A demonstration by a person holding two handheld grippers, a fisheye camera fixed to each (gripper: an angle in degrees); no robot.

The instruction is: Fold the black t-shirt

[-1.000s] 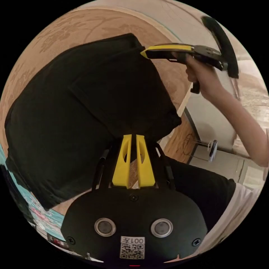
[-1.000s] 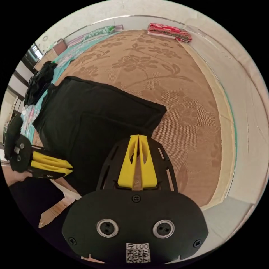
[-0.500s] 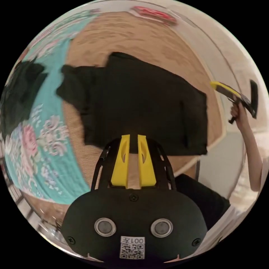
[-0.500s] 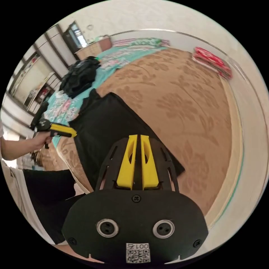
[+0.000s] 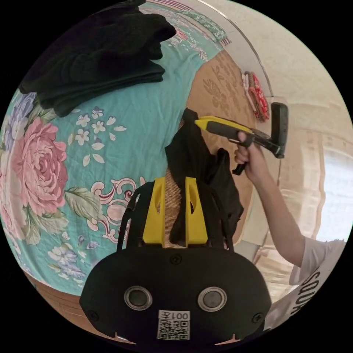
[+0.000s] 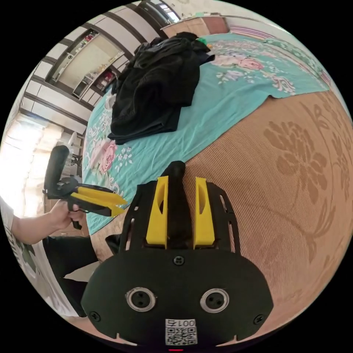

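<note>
Beneath us lies a tan woven mat (image 6: 294, 165) beside a teal floral sheet (image 5: 121, 121), with a heap of dark clothes (image 6: 154, 84) at eleven o'clock in the right gripper view. Our left gripper (image 5: 174, 184) has its jaws apart, the black t-shirt (image 5: 200, 173) hanging bunched between them; whether they press it, we cannot tell. Our right gripper (image 6: 178, 182) likewise has dark cloth between parted jaws, and its grip is unclear.

The right gripper (image 6: 180, 180) has black cloth between its parted jaws; the left gripper (image 5: 174, 182), hand-held, also shows jaws apart.
</note>
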